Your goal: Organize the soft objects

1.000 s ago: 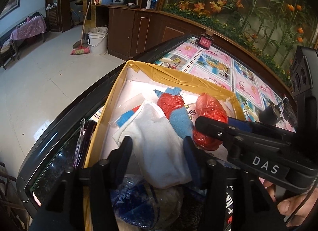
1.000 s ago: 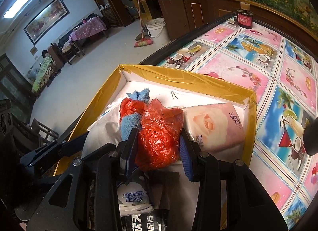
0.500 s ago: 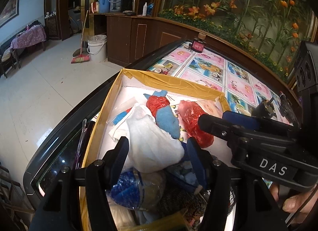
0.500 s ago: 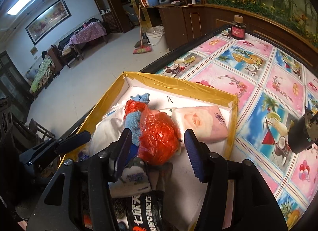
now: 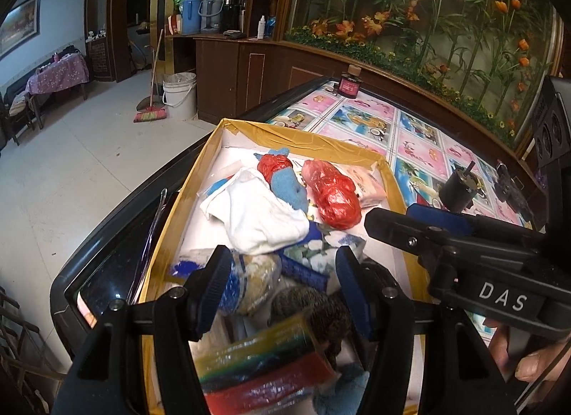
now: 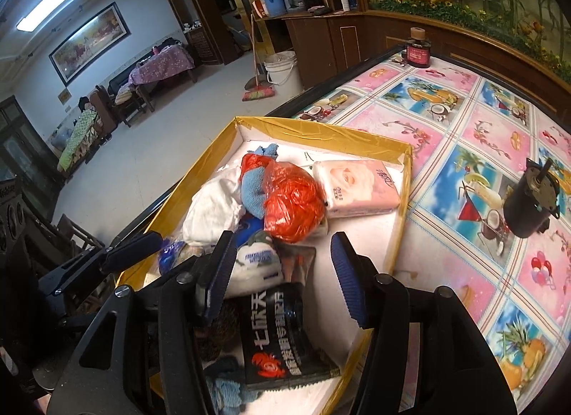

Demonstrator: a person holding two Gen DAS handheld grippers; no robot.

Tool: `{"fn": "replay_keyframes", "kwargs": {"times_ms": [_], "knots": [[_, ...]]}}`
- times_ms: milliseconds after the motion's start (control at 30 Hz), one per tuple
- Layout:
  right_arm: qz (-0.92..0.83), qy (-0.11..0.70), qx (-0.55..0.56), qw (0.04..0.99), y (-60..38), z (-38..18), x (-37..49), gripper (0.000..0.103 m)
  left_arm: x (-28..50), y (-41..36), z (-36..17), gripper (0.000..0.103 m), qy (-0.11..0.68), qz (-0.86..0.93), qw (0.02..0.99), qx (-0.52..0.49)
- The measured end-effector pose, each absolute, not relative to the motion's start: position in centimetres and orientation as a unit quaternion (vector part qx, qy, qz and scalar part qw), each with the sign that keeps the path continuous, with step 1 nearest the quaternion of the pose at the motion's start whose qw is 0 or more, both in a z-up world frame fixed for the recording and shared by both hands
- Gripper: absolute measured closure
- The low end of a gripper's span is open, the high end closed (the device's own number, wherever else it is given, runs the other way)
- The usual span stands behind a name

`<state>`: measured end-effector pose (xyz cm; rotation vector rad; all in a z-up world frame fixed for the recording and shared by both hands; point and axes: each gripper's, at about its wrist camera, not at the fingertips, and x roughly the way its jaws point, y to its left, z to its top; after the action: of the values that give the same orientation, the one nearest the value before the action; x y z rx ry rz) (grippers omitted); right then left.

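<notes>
A: We've got both grippers over the near end of the yellow-edged box (image 6: 357, 136). Left gripper (image 5: 278, 284) has its jaws apart, nothing between them; right gripper (image 6: 282, 272) likewise, hands empty.

B: Just ahead of us, the white cloth (image 5: 257, 215), then the blue sock (image 5: 285, 188) beside the red plastic bag (image 5: 333, 195), and the pink tissue pack (image 6: 357, 188) at the far wall.

A: All inside the box. If we go back in, we'd say come straight down on one bundle, grip its bulk, not a loose edge.

B: Agreed, the bag looks slippery. Beyond the box, a patterned tablecloth (image 6: 474, 136), a small black motor (image 6: 528, 204), a dark jar (image 6: 419, 50).

A: Past that, wooden cabinets, a white bucket (image 5: 180, 95), a broom, pale floor.
</notes>
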<state>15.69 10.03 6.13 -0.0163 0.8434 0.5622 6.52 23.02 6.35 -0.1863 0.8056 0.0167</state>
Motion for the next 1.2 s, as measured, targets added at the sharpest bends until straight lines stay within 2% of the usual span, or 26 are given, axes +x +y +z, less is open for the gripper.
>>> {"fn": "replay_keyframes", "kwargs": {"times_ms": [333, 500, 867, 900, 967, 1000, 1067, 1133, 1200], "knots": [[0.273, 0.391, -0.006, 0.879, 8.4, 6.5, 12.0, 0.047, 3.2, 21.4, 7.2, 0.042, 0.366, 0.015, 0.928, -0.075], [0.274, 0.384, 0.001, 0.882, 7.1, 6.4, 10.2, 0.047, 1.6, 20.5, 7.1, 0.037, 0.355, 0.017, 0.932, -0.068], [0.284, 0.372, 0.011, 0.884, 4.0, 5.1, 6.7, 0.047, -1.7, 18.2, 6.0, 0.036, 0.331, 0.044, 0.942, -0.033], [0.285, 0.365, 0.009, 0.886, 3.7, 5.2, 6.2, 0.047, -2.1, 18.1, 6.0, 0.035, 0.326, 0.050, 0.943, -0.032], [0.288, 0.333, -0.006, 0.898, 3.0, 5.7, 4.4, 0.047, -3.4, 17.7, 6.1, 0.022, 0.314, 0.056, 0.947, -0.029], [0.286, 0.311, -0.021, 0.906, 2.6, 6.0, 3.2, 0.047, -4.1, 17.4, 6.2, 0.021, 0.308, 0.059, 0.949, -0.023], [0.284, 0.282, -0.040, 0.916, 1.8, 6.0, 1.2, 0.044, -5.5, 16.7, 6.2, 0.021, 0.296, 0.076, 0.952, -0.001], [0.294, 0.262, -0.040, 0.918, 0.8, 5.8, -0.5, 0.027, -7.0, 16.2, 6.2, 0.021, 0.281, 0.085, 0.956, 0.011], [0.301, 0.253, -0.054, 0.918, -0.2, 5.0, -1.7, 0.027, -8.2, 16.2, 6.3, 0.021, 0.276, 0.067, 0.959, 0.007]]}}
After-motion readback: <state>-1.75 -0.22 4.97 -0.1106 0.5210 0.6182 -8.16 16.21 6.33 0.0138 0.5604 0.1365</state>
